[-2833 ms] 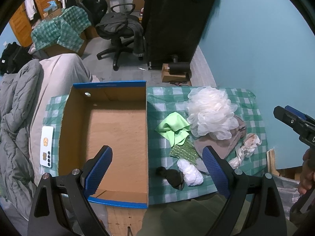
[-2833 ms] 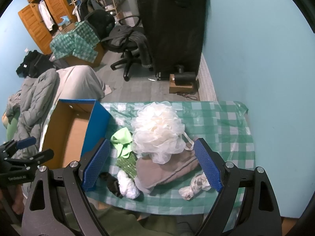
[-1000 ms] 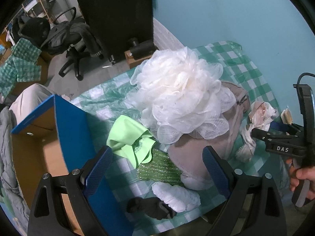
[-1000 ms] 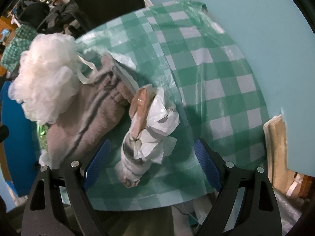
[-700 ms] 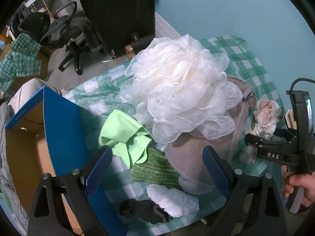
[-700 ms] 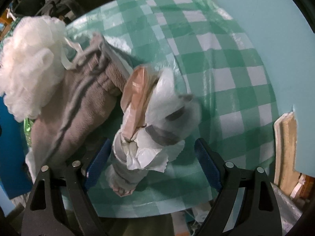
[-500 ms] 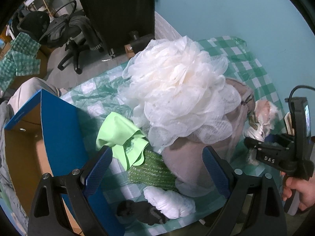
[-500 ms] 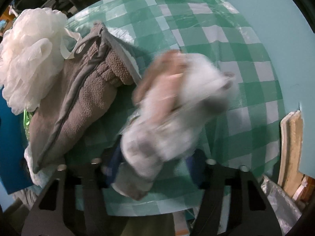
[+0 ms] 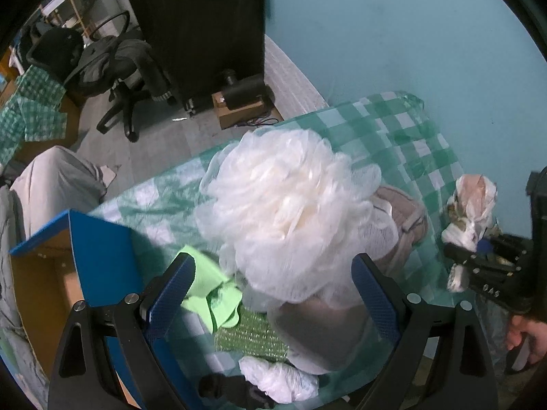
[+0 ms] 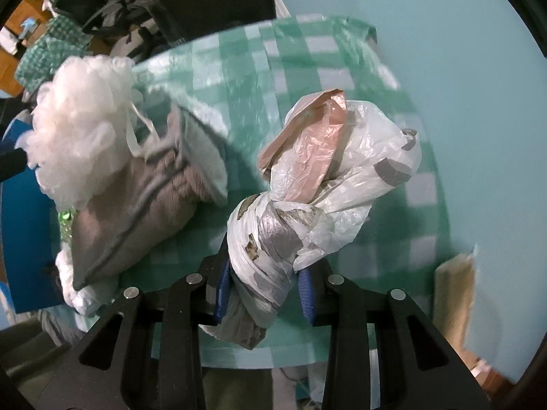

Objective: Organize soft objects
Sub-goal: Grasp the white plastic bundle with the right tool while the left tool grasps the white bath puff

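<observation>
My right gripper [image 10: 263, 290] is shut on a knotted bundle of white and pink plastic bags [image 10: 328, 177] and holds it above the checked table; the bundle also shows in the left wrist view [image 9: 473, 205]. My left gripper [image 9: 273, 294] is open, its jaws on either side of a white mesh bath pouf [image 9: 290, 212], which lies on a grey-brown towel [image 9: 403, 212]. The pouf [image 10: 78, 126] and towel [image 10: 143, 201] also show in the right wrist view. A light green cloth [image 9: 212, 290], a green glitter scrubber [image 9: 253, 335], a white wad [image 9: 280, 379] and a black item [image 9: 236, 389] lie near the front.
An open cardboard box with blue outer walls [image 9: 99, 256] stands at the table's left. The green checked tablecloth [image 9: 386, 130] meets a teal wall on the right. An office chair [image 9: 116, 68] and a dark cabinet stand on the floor beyond. A wooden board [image 10: 454, 300] leans by the wall.
My right gripper has closed on the plastic bag bundle and lifted it off the table. My left gripper has moved closer over the white pouf.
</observation>
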{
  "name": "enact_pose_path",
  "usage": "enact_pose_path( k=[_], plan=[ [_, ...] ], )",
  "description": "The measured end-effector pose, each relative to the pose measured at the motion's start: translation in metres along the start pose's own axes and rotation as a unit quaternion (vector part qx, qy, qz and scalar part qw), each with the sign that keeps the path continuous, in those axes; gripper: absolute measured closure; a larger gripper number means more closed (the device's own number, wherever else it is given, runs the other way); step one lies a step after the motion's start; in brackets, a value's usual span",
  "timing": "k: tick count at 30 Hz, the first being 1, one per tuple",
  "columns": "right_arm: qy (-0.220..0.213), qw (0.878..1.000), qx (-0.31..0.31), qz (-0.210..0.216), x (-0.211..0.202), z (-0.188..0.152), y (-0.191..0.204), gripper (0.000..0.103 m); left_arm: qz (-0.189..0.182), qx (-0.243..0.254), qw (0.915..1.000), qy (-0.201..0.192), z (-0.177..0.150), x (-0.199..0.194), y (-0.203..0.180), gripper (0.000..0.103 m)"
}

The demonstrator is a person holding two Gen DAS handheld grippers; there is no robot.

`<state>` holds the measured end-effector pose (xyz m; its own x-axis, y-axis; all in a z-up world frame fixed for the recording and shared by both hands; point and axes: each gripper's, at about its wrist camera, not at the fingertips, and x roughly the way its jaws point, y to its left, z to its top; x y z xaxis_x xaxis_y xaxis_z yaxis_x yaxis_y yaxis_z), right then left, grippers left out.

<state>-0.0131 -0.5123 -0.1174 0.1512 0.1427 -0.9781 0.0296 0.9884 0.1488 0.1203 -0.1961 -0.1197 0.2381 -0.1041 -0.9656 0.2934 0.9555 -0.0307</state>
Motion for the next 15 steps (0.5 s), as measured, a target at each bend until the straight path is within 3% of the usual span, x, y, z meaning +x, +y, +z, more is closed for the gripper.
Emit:
enact_pose_path(
  k=[5,15],
  plan=[
    [-0.017,1.000,-0.026,0.006,-0.003,0.021,0.007,0.071,-0.005,-0.001,1.0000,-0.002,0.013,0.004,0.000,0.009],
    [-0.036,0.997,-0.062,0.012,0.003,0.057,0.025,0.071,-0.016,-0.033,0.9978,0.055,0.036,0.045,0.001,0.009]
  ],
)
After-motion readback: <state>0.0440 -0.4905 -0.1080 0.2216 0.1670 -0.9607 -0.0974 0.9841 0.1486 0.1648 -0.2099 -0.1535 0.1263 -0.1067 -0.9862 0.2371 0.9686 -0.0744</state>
